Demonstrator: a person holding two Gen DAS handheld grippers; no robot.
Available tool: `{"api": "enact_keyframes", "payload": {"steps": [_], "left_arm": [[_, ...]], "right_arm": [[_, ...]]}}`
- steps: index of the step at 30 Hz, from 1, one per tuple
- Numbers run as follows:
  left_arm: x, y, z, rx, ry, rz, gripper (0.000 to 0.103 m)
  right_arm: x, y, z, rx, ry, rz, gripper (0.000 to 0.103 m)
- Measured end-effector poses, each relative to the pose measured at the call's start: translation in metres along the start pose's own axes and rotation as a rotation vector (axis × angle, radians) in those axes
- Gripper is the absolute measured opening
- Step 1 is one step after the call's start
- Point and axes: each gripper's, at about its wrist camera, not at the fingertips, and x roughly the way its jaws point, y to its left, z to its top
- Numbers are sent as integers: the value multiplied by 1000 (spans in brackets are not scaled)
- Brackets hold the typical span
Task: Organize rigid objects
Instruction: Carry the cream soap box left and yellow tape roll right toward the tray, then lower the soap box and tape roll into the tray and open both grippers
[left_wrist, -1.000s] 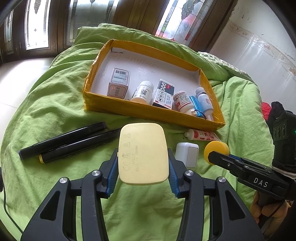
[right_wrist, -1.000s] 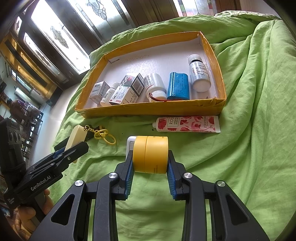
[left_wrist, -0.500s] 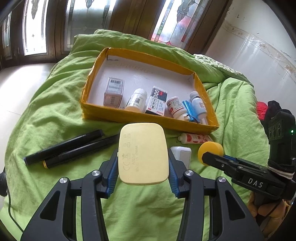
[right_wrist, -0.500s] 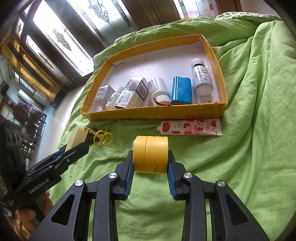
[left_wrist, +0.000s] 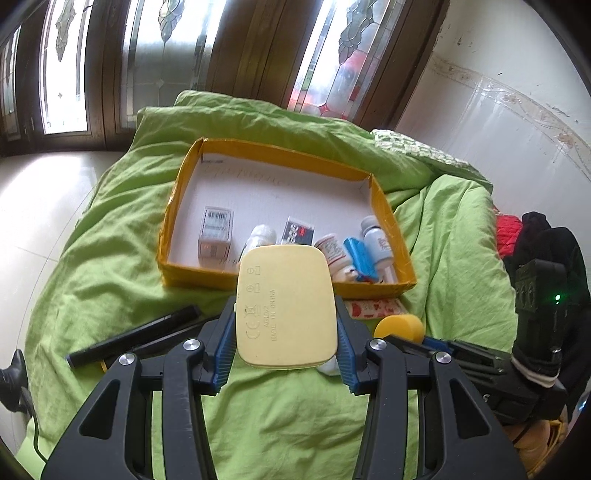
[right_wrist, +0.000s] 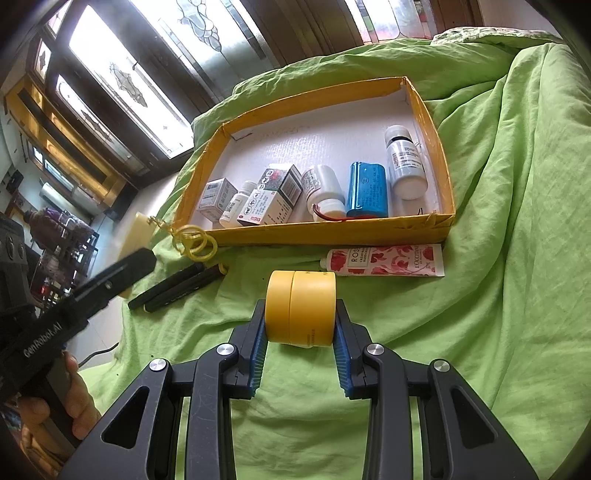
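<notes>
- Left tool (left_wrist: 286, 354): clamped on a pale yellow flat case (left_wrist: 286, 306), which is pinched at both side edges by the blue pads and held clear of the green bedcover (left_wrist: 110, 266). In the right wrist view the case is seen edge-on, with a yellow key ring (right_wrist: 195, 240) dangling from it.
- Two black markers (right_wrist: 177, 286) are laid side by side on the bedcover, below the near left corner of the box, touching each other.
- Yellow-walled cardboard box (right_wrist: 332, 232) is set on the bedcover; its floor is white. Along its near wall a row is lined up, left to right: small grey carton (right_wrist: 216, 194), small white bottle (right_wrist: 236, 205), black-and-white carton (right_wrist: 273, 195), white bottle on its side (right_wrist: 321, 188), blue battery pack (right_wrist: 367, 190) with a red wire, grey-labelled bottle (right_wrist: 404, 168).
- Rose-printed hand cream tube (right_wrist: 384, 260) is laid on the bedcover just outside the box's near wall, parallel to it.
- Right tool (right_wrist: 300, 328): clamped on a yellow round tin (right_wrist: 301, 308), which is gripped across its flat faces, rim towards the camera, above the bedcover.
- A white object is partly hidden behind the left tool's right pad; it cannot be identified.
</notes>
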Motion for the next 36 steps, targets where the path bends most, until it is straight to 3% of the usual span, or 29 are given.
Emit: {"api": "enact_keyframes", "payload": {"steps": [23,36], "left_arm": [[8,-6,21,3,-33,-24,45],[27,-1,37,-24,-62,-50,45]], "right_arm": [[-15,-2,6,22,-39,35,29],[-30,-1,30,54,-96,59,29]]}}
